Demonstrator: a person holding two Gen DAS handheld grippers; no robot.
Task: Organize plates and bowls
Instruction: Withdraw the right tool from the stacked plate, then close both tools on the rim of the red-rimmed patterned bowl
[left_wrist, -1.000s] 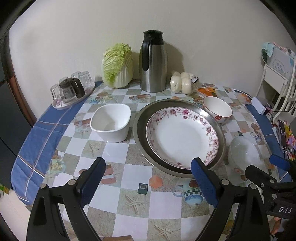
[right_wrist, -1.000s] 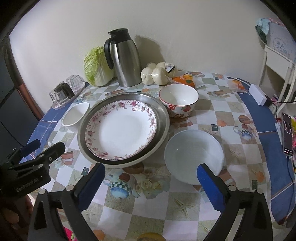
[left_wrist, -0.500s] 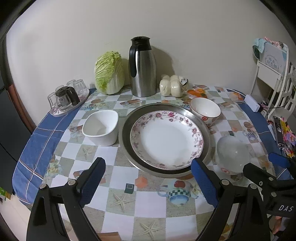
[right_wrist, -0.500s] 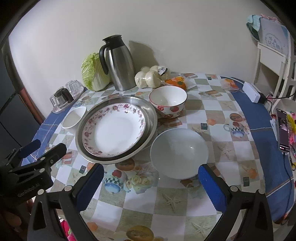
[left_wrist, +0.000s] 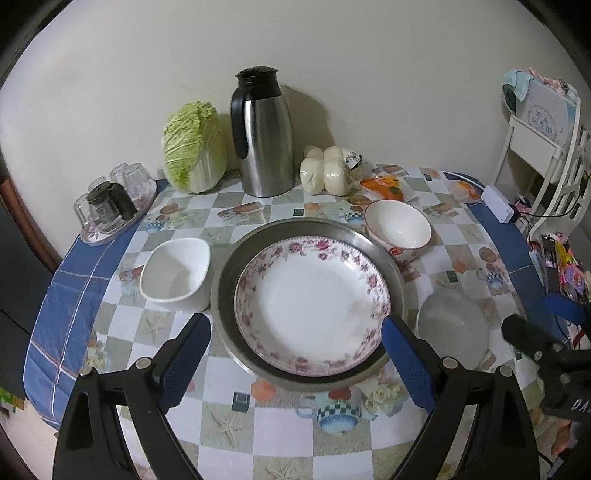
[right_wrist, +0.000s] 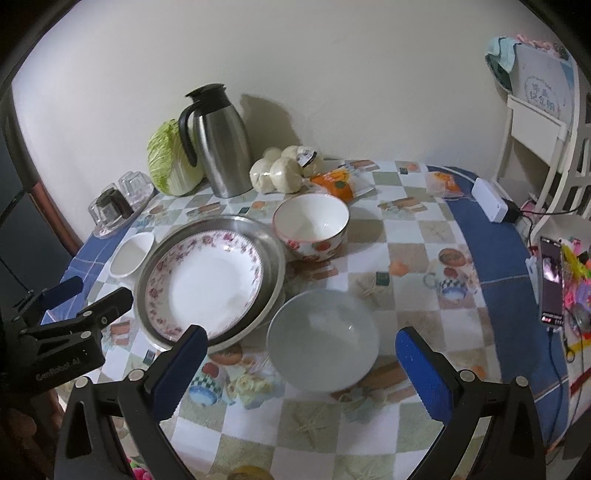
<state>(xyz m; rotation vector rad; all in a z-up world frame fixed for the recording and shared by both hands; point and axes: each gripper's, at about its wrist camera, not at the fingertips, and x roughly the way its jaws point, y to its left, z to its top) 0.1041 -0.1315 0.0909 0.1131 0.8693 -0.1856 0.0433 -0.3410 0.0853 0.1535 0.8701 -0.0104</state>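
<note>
On the checked, glossy tablecloth (left_wrist: 177, 417), toward the table's left edge, sits one squarish white ceramic dish (left_wrist: 175, 273), and beside it one round steel pan (left_wrist: 221, 291) carries a single shallow plate (left_wrist: 312, 304) rimmed with pink flowers. Toward the far edge stands one round bowl (right_wrist: 311, 227) with red fruit on its outer wall, touching or nearly touching the pan's rim, and nearer the front edge one plain, pale bowl (right_wrist: 323, 339), perhaps frosted glass. Both the left gripper (left_wrist: 295, 363) and the right gripper (right_wrist: 301, 373) hang above the front edge, blue-padded fingers spread wide, holding nothing.
</note>
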